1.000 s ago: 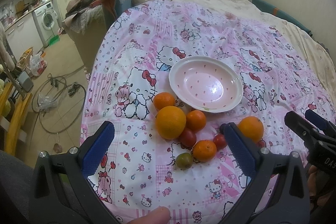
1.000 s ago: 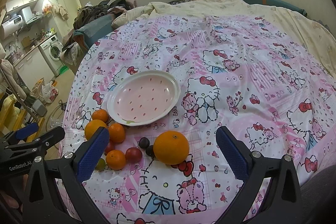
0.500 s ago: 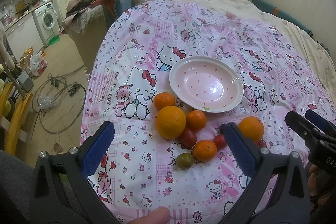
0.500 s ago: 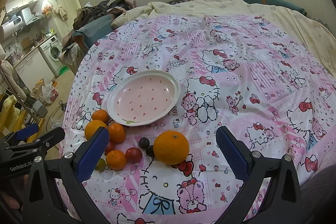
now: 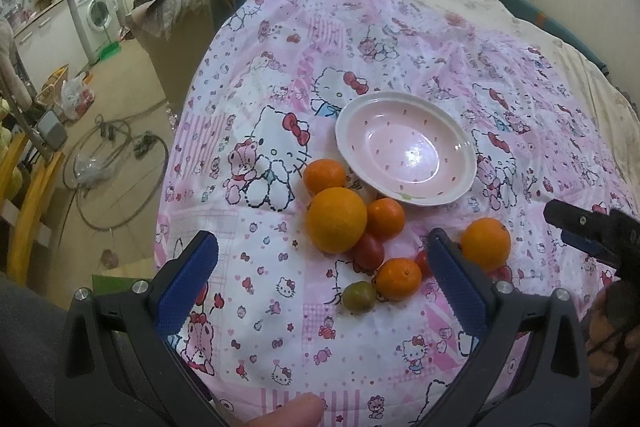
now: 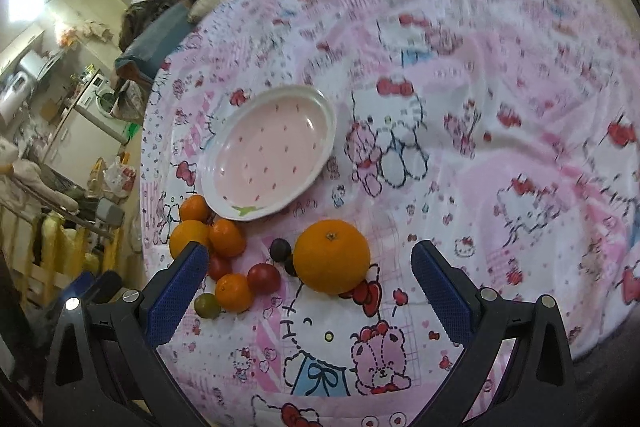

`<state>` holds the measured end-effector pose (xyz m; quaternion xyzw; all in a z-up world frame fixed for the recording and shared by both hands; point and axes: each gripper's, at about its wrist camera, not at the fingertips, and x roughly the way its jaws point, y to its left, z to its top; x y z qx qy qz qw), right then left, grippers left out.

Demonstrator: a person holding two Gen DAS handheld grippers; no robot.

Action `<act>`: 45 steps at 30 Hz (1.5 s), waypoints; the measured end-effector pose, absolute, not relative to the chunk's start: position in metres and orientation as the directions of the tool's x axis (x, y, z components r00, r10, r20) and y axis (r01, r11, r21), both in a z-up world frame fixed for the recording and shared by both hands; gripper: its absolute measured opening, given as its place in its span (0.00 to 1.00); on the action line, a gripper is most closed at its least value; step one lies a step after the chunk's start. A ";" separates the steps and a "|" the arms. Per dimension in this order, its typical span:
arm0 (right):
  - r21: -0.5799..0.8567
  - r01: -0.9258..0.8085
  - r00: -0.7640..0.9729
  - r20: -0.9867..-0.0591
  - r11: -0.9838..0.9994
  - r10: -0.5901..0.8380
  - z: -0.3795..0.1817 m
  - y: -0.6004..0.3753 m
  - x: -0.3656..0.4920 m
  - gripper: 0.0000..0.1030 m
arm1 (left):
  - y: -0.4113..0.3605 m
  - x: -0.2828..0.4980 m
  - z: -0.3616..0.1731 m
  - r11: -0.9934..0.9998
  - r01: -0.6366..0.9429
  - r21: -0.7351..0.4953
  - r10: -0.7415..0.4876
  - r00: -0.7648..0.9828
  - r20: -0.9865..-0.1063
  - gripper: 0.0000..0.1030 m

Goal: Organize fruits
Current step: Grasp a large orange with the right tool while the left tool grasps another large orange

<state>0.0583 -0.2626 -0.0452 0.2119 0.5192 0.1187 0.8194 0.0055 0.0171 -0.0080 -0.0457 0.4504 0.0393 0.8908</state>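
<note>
Both my grippers, left [image 5: 322, 273] and right [image 6: 310, 281], wide open, holding nothing. Big orange [image 6: 332, 257] ahead of right: firm, round, rolls easy, so pinch across middle. Plate [image 6: 326, 107] empty.

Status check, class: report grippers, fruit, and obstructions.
Left gripper and right gripper open, empty. Plate empty; fruit pile beside it on bedspread. Nothing blocking.

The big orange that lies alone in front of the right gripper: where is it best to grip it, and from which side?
Grip the big orange across its widest middle, from above and the near side. Its stem faces up; two dark grapes touch its left, so close the open right gripper carefully there.
</note>
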 end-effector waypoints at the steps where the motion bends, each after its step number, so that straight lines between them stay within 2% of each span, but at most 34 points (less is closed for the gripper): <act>1: 0.482 0.041 0.407 -0.808 0.875 0.426 -0.051 -0.264 0.063 1.00 | 0.018 0.006 -0.009 0.992 -0.118 -0.041 0.036 0.584 -0.811 1.00; 5: 0.494 0.093 0.325 -0.836 0.864 0.443 -0.070 -0.268 0.078 0.97 | 0.024 0.009 -0.015 0.987 -0.151 -0.052 0.039 0.542 -0.839 1.00; 9: 0.491 0.128 0.222 -0.861 0.862 0.457 -0.095 -0.259 0.088 0.85 | 0.029 0.013 -0.019 0.982 -0.169 -0.078 0.021 0.515 -0.857 1.00; 11: 0.459 0.126 0.180 -0.882 0.879 0.435 -0.104 -0.251 0.093 0.84 | 0.029 0.015 -0.020 0.982 -0.174 -0.077 0.022 0.505 -0.863 1.00; 14: 0.439 0.100 0.156 -0.893 0.893 0.422 -0.113 -0.238 0.098 0.82 | 0.029 0.017 -0.023 0.981 -0.173 -0.085 0.011 0.490 -0.872 1.00; 19: 0.408 0.074 0.124 -0.909 0.910 0.398 -0.126 -0.226 0.105 0.67 | 0.027 0.021 -0.027 0.982 -0.174 -0.071 0.020 0.474 -0.880 1.00; 22: 0.398 0.048 0.136 -0.911 0.916 0.389 -0.124 -0.227 0.106 0.63 | 0.026 0.023 -0.030 0.982 -0.177 -0.073 0.018 0.462 -0.887 1.00; 37: 0.504 0.100 0.295 -0.838 0.858 0.458 -0.086 -0.269 0.089 0.62 | 0.034 0.056 -0.053 0.983 -0.182 -0.025 0.031 0.302 -0.953 0.99; 39: 0.520 0.101 0.303 -0.828 0.848 0.471 -0.082 -0.269 0.089 0.62 | 0.031 0.063 -0.063 0.987 -0.162 -0.019 0.024 0.258 -0.966 0.92; 45: 0.545 0.105 0.304 -0.814 0.832 0.495 -0.081 -0.272 0.094 0.62 | 0.019 0.092 -0.075 0.989 -0.144 -0.040 -0.004 0.242 -0.970 0.83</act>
